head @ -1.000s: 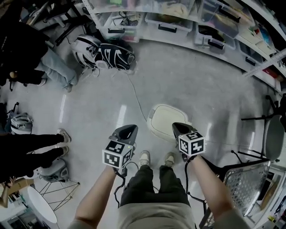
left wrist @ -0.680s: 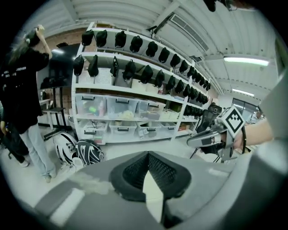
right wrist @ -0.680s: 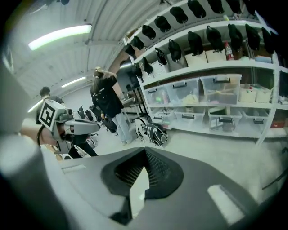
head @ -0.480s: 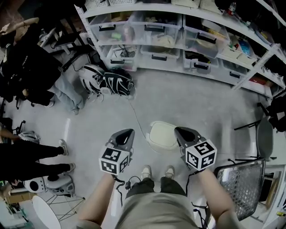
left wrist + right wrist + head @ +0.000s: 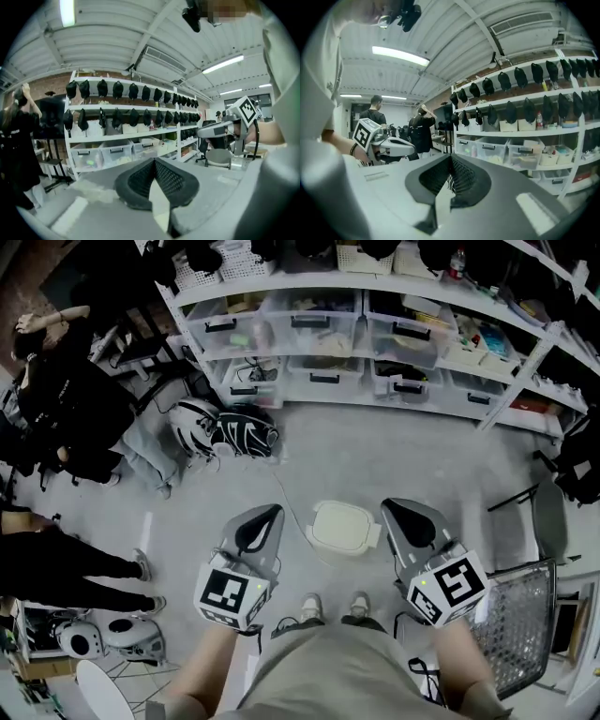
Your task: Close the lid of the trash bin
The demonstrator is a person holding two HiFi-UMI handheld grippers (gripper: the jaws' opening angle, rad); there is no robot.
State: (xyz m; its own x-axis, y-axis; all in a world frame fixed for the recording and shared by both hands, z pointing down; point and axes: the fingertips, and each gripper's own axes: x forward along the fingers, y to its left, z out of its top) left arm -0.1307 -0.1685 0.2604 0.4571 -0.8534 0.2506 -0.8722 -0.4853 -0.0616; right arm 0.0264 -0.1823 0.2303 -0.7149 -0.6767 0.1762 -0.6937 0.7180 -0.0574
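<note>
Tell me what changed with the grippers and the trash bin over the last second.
Both lifted away from the trash bin: the right gripper, earlier over its edge, now hangs clear of it, the left gripper opposite. Nothing was gripped or released. The bin stayed where it was, shut.

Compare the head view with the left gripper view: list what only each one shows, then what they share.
Only the head view: the cream trash bin on the floor, lid apparently down, the person's shoes near it, and a black-and-white bag. Only the left gripper view: the ceiling strip light and the left gripper with its tongs close up, tips together, nothing between. Both: the shelving with clear storage boxes, the right gripper, and a bystander in black.
</note>
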